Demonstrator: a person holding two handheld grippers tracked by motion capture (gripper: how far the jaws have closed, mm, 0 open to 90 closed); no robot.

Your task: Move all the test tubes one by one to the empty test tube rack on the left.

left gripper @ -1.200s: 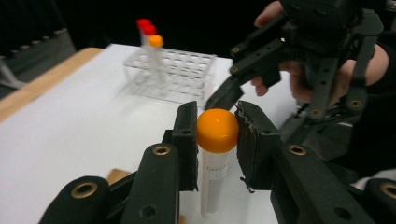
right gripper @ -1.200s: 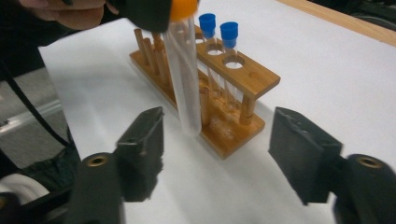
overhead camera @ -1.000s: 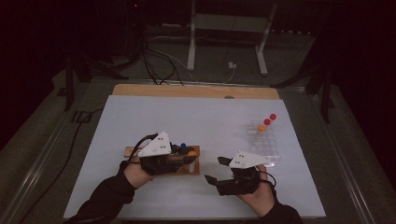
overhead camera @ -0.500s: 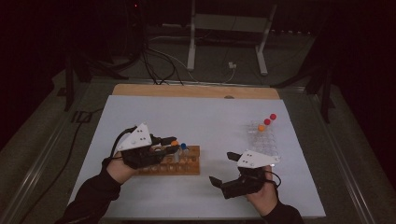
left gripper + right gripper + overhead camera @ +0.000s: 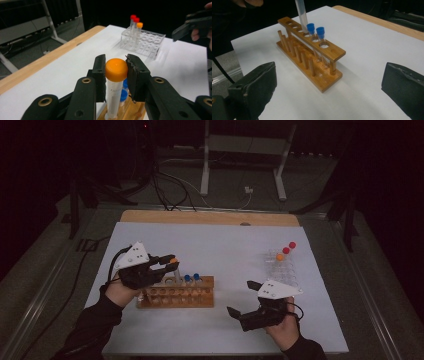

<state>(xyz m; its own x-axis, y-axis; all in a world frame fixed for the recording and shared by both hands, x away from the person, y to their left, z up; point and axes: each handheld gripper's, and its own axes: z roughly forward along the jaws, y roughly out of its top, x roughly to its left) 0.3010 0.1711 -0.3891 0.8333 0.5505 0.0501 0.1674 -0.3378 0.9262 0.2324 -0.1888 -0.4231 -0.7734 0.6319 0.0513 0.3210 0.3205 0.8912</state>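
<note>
Fingers (image 5: 136, 75) of the left gripper (image 5: 116, 75) are clamped on the cap of the orange-capped tube (image 5: 115, 82), which stands upright with its lower end in a hole of the wooden rack (image 5: 176, 292), at lower centre of the high view; in the right gripper view the tube's clear barrel (image 5: 301, 15) enters the top bar just beside the two blue-capped tubes (image 5: 316, 31) already seated there; whether its tip rests on the base I cannot tell. Fingers of the right gripper (image 5: 244, 297) stand wide apart with nothing between them, having just been opening, and hover over the white table (image 5: 225, 245) at lower right, near the rack's end. Farther out, at right of the high view, the clear plastic rack (image 5: 281, 270) carries two red-capped tubes (image 5: 289, 248) and another orange-capped one (image 5: 279, 257). My reading: two tubes are transferred, a third is going in but not yet released; three remain to move, and several holes in the wooden rack are free.
</note>
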